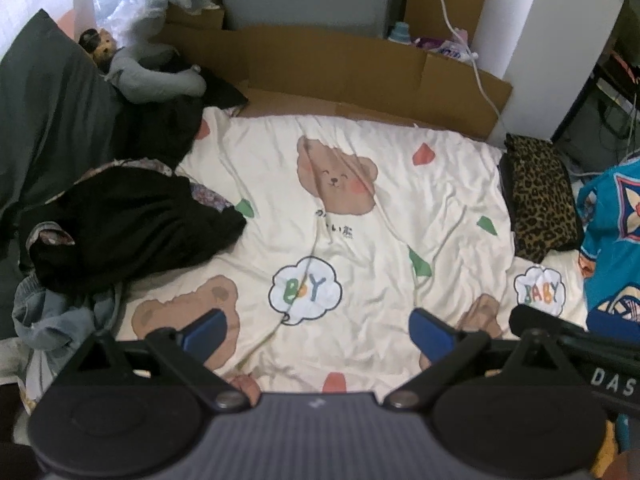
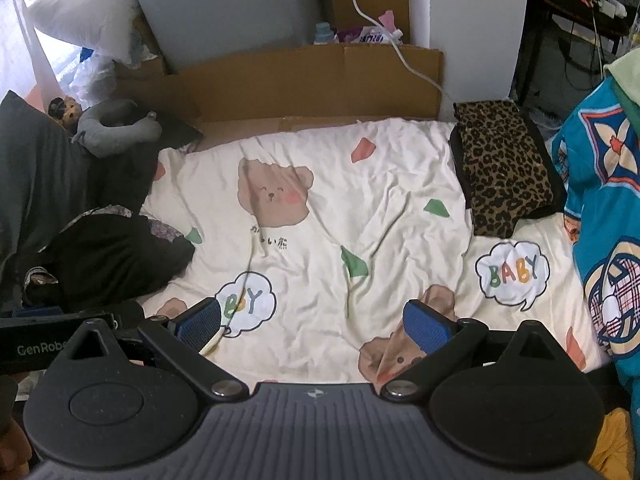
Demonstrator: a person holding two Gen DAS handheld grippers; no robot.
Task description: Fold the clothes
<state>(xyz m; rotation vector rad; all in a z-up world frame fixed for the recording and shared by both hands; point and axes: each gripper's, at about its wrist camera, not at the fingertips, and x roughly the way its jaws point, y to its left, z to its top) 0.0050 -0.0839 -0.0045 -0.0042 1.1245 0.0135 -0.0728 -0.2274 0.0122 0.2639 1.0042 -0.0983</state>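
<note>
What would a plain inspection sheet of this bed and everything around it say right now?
Surface: bedsheet with bear print, wrinkled, middle bare.
Job's things: black heap of unfolded clothes at the left edge, denim below it; leopard garment folded at the right edge.
Clutter: grey plush and dark pillow at far left; blue blanket at right.
Grippers: left gripper open, empty; right gripper open, empty; both above the near edge.
Cables: white cable runs down over the cardboard.
Surroundings: cardboard along the far side, white pillar, bottle behind.
</note>
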